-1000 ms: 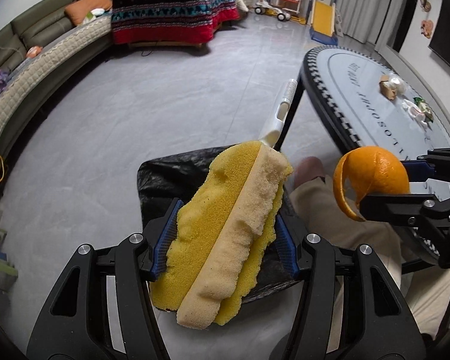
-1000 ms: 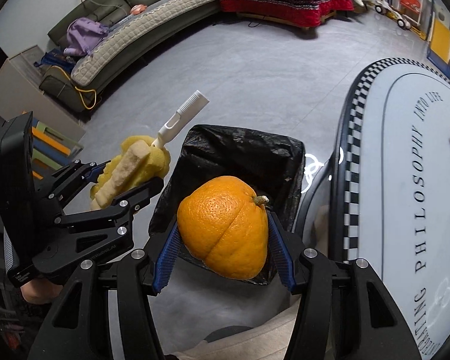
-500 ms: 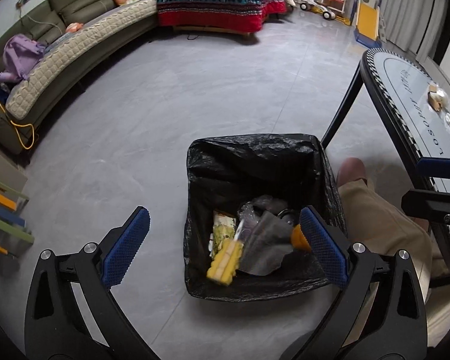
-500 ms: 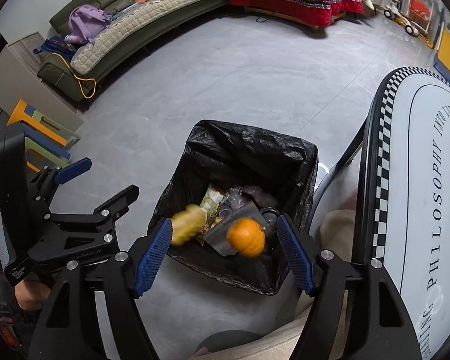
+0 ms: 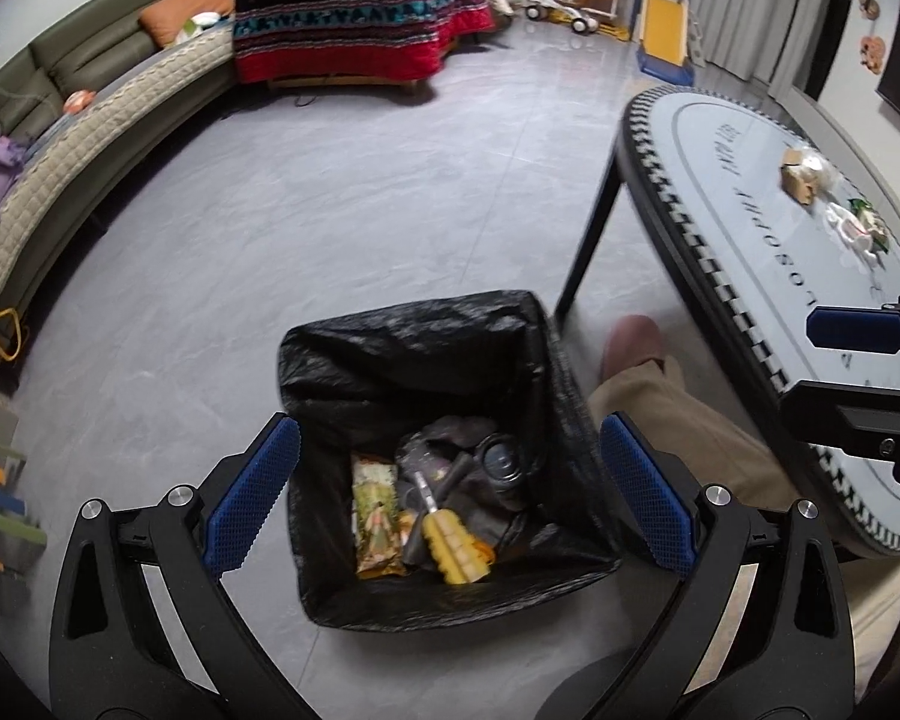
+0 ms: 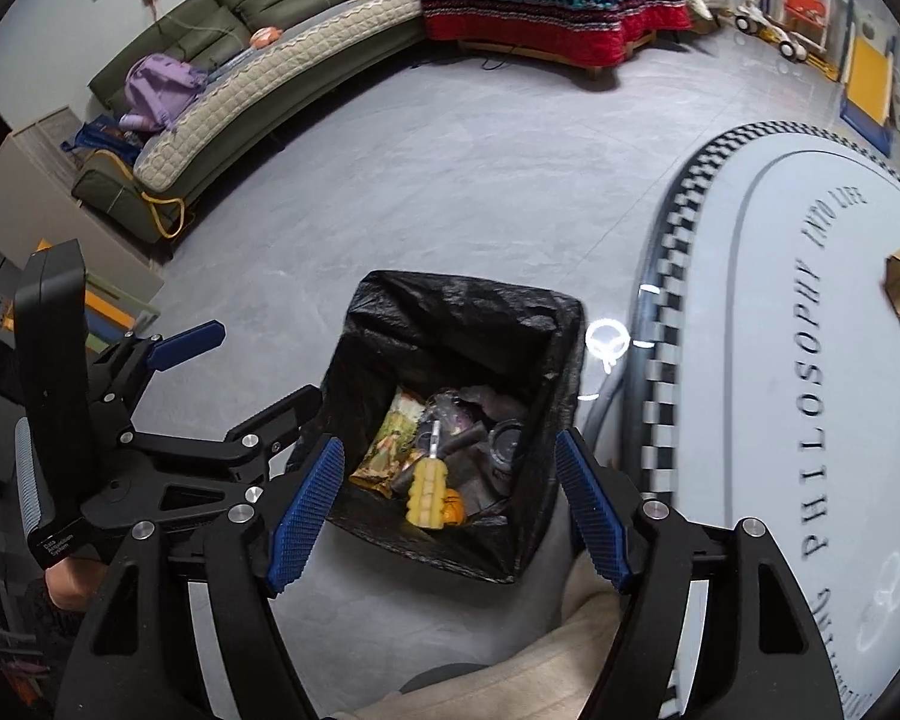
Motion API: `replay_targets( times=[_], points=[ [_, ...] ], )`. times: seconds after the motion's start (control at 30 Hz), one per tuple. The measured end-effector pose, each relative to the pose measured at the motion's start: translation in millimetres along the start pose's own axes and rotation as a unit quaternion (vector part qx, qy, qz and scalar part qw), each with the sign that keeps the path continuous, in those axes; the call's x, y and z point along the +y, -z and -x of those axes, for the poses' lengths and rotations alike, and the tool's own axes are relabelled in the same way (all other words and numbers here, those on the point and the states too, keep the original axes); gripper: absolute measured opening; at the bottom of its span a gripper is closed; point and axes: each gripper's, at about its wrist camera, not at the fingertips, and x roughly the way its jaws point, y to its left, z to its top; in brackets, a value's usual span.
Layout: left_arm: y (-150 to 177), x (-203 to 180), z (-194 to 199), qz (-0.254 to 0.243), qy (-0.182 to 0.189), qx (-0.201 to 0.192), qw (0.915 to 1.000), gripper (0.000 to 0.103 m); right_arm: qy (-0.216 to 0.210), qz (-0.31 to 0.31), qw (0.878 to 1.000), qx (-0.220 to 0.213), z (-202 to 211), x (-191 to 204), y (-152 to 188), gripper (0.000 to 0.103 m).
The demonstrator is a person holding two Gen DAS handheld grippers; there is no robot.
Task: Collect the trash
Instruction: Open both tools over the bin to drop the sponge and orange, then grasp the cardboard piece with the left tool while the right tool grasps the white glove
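Both grippers hang over the bin [image 5: 426, 324], nothing between their jaws: the left gripper [image 5: 444, 495] is spread wide, the right gripper [image 6: 450, 510] spread less, both just opened. The sponge brush [image 5: 453, 546] lies in the bin's near part, long axis running near to far, handle pointing to the far wall, the orange [image 6: 452, 507] touching it. Remaining scraps [image 5: 834, 198] on the table [image 5: 750, 324] should be approached with jaws kept wide.

Black-lined bin [image 5: 426, 354] stands on grey floor [image 5: 330, 192] beside table [image 5: 750, 192].
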Motion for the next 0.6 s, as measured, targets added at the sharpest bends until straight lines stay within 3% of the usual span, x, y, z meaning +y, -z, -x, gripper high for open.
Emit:
replay_targets(
  times=[0.3, 0.6],
  points=[
    [-54.0, -92.2, -14.4, -0.072, 0.043, -0.013, 0.9964, 0.097, 0.037, -0.07, 0.997, -0.023, 34.9, -92.0, -0.6, 0.074],
    [-100.3, -181.0, -48.0, -0.128, 0.091, 0.003, 0.9876, 0.097, 0.071, -0.141, 0.987, -0.038, 61.5, -191.4, 4.4, 0.074]
  ],
)
